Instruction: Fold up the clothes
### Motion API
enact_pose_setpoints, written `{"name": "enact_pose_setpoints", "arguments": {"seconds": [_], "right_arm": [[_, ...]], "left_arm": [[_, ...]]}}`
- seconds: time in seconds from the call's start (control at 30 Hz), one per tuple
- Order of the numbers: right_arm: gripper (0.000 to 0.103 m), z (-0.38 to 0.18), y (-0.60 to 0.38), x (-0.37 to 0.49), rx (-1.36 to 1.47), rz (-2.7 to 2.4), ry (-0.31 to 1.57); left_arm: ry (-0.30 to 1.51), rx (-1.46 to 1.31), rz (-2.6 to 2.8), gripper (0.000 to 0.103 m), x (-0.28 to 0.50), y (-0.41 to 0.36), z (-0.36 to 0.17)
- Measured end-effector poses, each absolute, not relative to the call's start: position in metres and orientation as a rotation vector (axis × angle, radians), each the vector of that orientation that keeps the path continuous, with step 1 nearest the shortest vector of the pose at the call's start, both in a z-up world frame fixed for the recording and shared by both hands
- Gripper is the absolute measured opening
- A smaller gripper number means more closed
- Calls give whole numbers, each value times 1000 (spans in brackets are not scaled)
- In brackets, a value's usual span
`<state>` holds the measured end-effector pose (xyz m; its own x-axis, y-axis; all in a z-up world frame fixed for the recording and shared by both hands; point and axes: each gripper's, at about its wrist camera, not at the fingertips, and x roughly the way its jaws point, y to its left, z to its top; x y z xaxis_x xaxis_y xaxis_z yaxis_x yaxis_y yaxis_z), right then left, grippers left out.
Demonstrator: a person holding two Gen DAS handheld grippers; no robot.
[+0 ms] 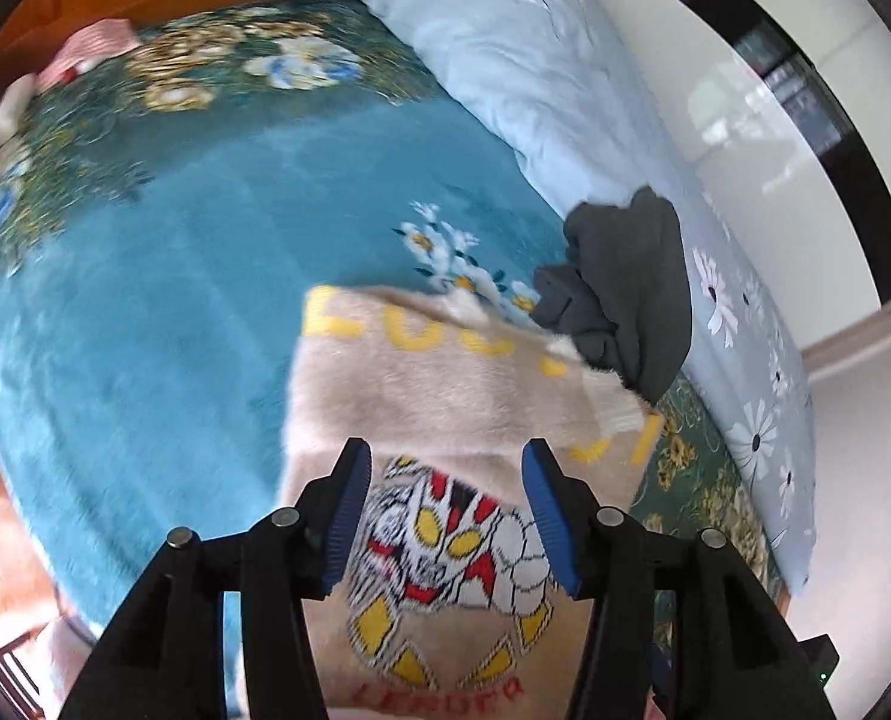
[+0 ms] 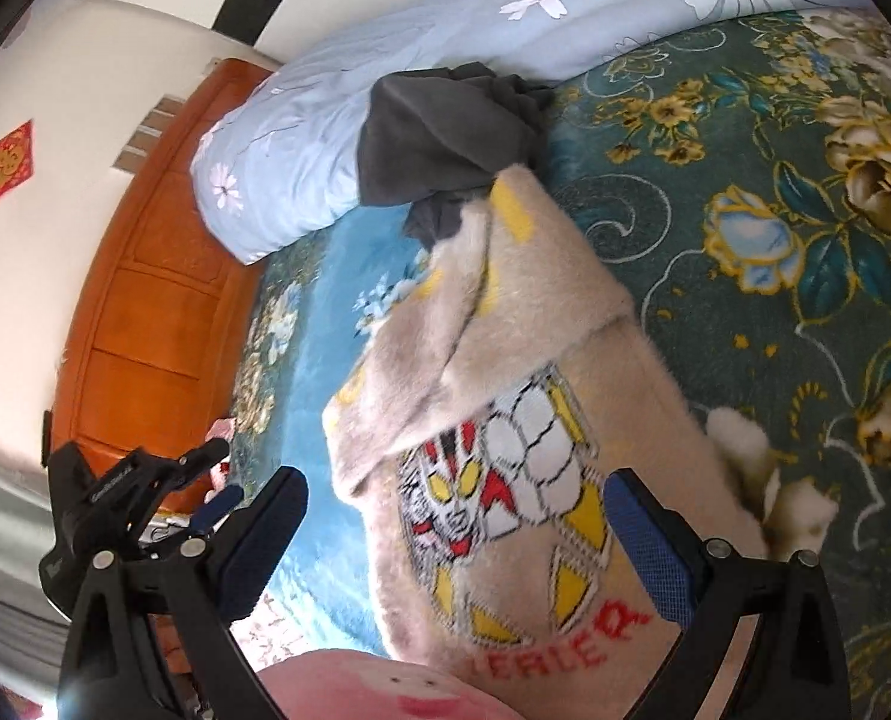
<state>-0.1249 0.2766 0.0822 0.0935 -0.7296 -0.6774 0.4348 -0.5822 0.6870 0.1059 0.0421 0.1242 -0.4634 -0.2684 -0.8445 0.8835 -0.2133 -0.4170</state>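
A beige fuzzy sweater [image 1: 445,384] with a cartoon hero print and yellow letters lies on the blue floral blanket [image 1: 175,276], its sleeves folded in over the body. It also shows in the right wrist view [image 2: 535,360]. My left gripper [image 1: 445,480] is open, hovering over the print and holding nothing. My right gripper [image 2: 457,516] is open over the same print and holds nothing. The left gripper [image 2: 217,495] shows at the lower left of the right wrist view. A dark grey garment [image 1: 625,288] lies crumpled just beyond the sweater, also in the right wrist view [image 2: 445,132].
A light blue flowered quilt [image 1: 535,72] lies along the bed's far side by the white wall, also in the right wrist view [image 2: 301,156]. An orange wooden headboard [image 2: 145,312] stands at the bed's end. A pink striped cloth [image 1: 91,48] lies at the far corner.
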Motion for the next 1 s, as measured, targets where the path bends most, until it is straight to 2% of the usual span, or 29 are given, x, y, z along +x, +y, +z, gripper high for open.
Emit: {"name": "enact_pose_setpoints", "arguments": {"seconds": [0.23, 0.43, 0.57, 0.8, 1.0], "right_arm": [[100, 102, 279, -113, 1388, -1634, -225], [100, 90, 256, -123, 1317, -1628, -95], [99, 67, 238, -155, 1395, -1607, -162], [76, 43, 176, -195, 1442, -1570, -216], [64, 7, 119, -215, 1563, -1533, -243]], "left_arm": [[1185, 741, -1738, 58, 152, 70, 137], [1163, 758, -1661, 58, 180, 83, 119], [1162, 780, -1618, 58, 193, 86, 103], [1241, 749, -1662, 58, 190, 83, 92], [1314, 760, -1680, 58, 173, 83, 79]]}}
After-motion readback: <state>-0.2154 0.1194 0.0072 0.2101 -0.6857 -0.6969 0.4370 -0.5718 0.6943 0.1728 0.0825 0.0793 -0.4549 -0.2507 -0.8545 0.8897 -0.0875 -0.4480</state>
